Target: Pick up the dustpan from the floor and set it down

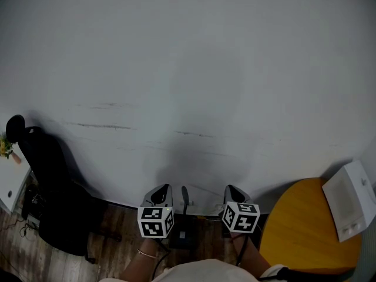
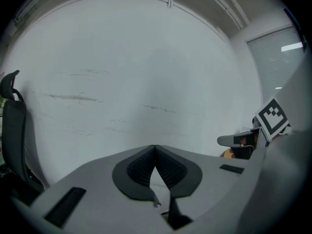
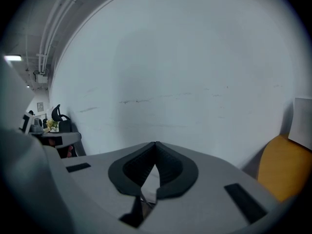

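Beside the left tool (image 1: 163,190) is the dustpan (image 1: 183,234).

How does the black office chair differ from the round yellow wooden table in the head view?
The black office chair stands at the left; the round yellow wooden table stands at the right. The chair is dark and upright, with a headrest; the table shows a flat, bright top. The table bears a white box; the chair's seat is too dark to judge. Both stand near the white wall.
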